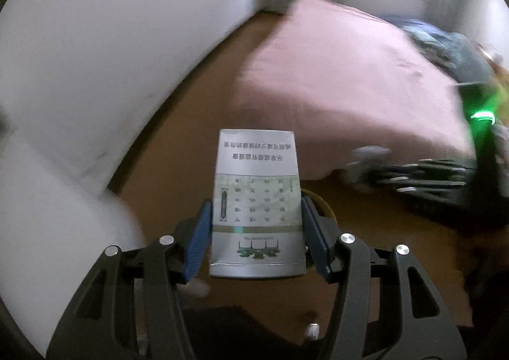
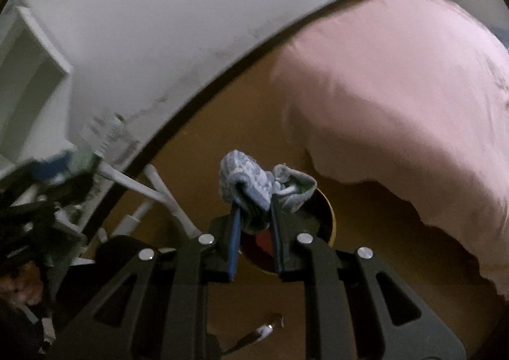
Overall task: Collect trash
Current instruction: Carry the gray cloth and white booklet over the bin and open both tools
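The right gripper [image 1: 407,175] is smeared by motion in the left wrist view, its fingers impossible to separate. In the right wrist view the left gripper [image 2: 41,188] is equally blurred and cut by the picture's edge. The bin [image 2: 324,217] sits mostly hidden behind the cloth [image 2: 254,182] and fingers [image 2: 276,226].

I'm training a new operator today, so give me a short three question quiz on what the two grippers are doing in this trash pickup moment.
1. True or false: the left gripper is empty.
2. Multiple choice: the right gripper is shut on A) a plastic bottle, B) a crumpled grey-blue wad, C) nothing.
3. Short answer: what lies beyond both grippers, on the right side of each view?

Key
1. False; it clamps a printed cigarette pack between its blue pads.
2. B.
3. A bed with a pink cover, above the brown floor.
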Demonstrator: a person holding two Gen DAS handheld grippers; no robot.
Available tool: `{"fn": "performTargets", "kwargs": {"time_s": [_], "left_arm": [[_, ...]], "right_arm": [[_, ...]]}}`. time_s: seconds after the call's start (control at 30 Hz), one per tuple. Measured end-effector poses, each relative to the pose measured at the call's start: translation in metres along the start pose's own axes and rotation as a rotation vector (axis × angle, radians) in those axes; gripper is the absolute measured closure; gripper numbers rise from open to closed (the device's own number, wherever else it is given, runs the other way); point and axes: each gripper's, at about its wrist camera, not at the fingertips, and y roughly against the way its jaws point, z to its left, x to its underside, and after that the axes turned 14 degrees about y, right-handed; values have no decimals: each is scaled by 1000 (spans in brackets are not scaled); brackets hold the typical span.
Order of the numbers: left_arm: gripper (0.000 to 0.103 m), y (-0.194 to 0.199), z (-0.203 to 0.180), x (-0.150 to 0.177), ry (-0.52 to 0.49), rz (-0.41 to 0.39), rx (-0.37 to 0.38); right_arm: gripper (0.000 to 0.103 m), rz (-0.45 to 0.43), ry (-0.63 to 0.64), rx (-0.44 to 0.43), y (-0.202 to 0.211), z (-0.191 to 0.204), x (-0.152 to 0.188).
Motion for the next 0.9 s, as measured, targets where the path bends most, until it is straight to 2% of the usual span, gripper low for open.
{"fn": "performTargets", "kwargs": {"time_s": [0.03,0.07,0.1,0.2,0.33,0.5,0.57,0.67,0.9], "left_arm": [[49,-13,-5,-3,30,33,6],[49,-23,-12,-5,27,46,-38],[49,-32,-16,-5,7,53,-49],[49,-63,-29,-5,-8,119,1],[49,-115,-19,1,27,229,49],[49,-163,-15,20,54,314,67],[46,-174,-13,22,63,326,87],[24,-186,-19,19,41,327,75],[21,-172,-24,15,18,305,69]], "right_arm": [[86,12,-11,1,-6,-6,2],[86,24,-21,-1,-12,-11,4],[86,33,-31,-11,-18,-17,7],[86,56,-53,-29,-34,-28,11],[85,97,-60,-50,-56,-42,15],[86,139,-68,-66,-82,-52,15],[86,148,-76,-72,-92,-56,13],[86,154,-88,-74,-95,-56,10],[85,161,-96,-68,-95,-55,8]]}}
